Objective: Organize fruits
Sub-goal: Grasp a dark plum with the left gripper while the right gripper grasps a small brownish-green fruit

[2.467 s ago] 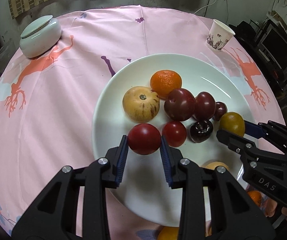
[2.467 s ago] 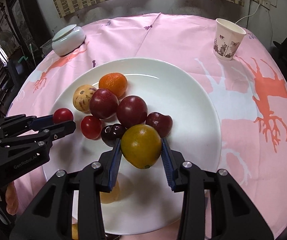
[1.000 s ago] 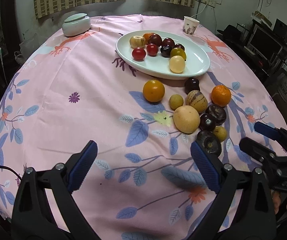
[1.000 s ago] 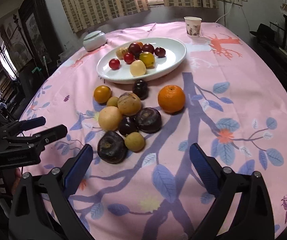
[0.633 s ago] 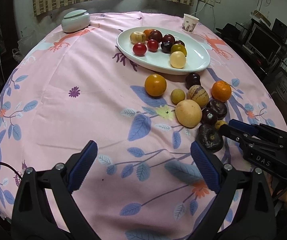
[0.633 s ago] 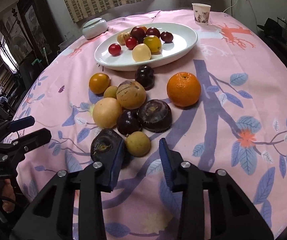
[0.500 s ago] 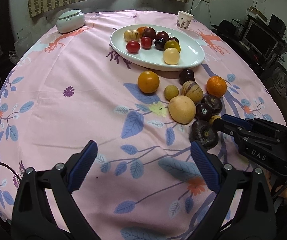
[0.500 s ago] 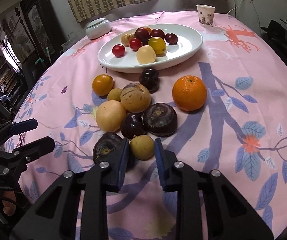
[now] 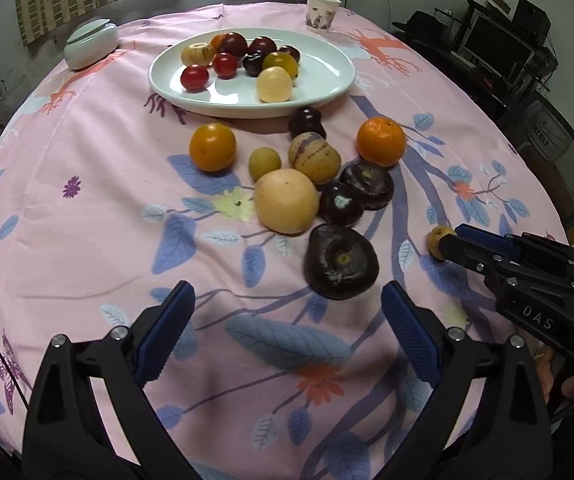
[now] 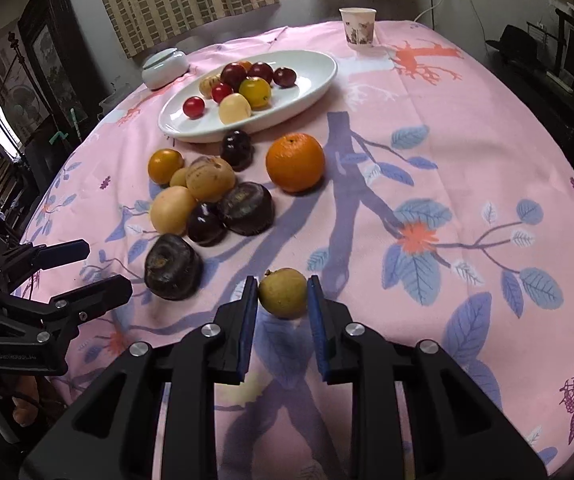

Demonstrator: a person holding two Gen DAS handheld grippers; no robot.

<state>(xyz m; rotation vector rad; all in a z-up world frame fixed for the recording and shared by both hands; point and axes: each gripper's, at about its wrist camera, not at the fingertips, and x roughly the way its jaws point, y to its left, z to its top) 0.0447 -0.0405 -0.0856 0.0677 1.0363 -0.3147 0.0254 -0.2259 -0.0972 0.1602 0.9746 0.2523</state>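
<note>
The small yellow-green fruit (image 10: 283, 293) sits squarely between the blue pads of the right gripper (image 10: 282, 300), which is clamped on its two sides; the fruit is round, dull-skinned and faintly speckled, with a little nub at the top. In the left wrist view it shows only as a yellowish bulge (image 9: 437, 240) at the tip of that gripper's black fingers, well to the right of the fruit pile and apart from it.

Nearest the held fruit, to its left, lies a large dark purple fruit (image 10: 172, 266), squat and lumpy with a sunken, brownish stem pit. Beyond that, farther from the held fruit, the pile clusters together: a smooth pale tan round fruit (image 10: 172, 209), a glossy near-black plum (image 10: 206, 224), a flattened dark purple fruit (image 10: 246, 208) and a tan striped melon-like fruit (image 10: 210, 179). A pebbly-skinned orange (image 10: 295, 162) stands alone, straight beyond the held fruit.

The left gripper (image 9: 287, 332) hangs over the cloth with its ribbed blue pads spread wide and nothing between them; the large dark fruit lies just ahead of its gap.

Farthest from the held fruit, a glossy white oval plate (image 10: 311, 80) holds red, dark and yellow fruits. All rests on a pink tablecloth (image 10: 467, 152) printed with blue leaves and purple branches.
</note>
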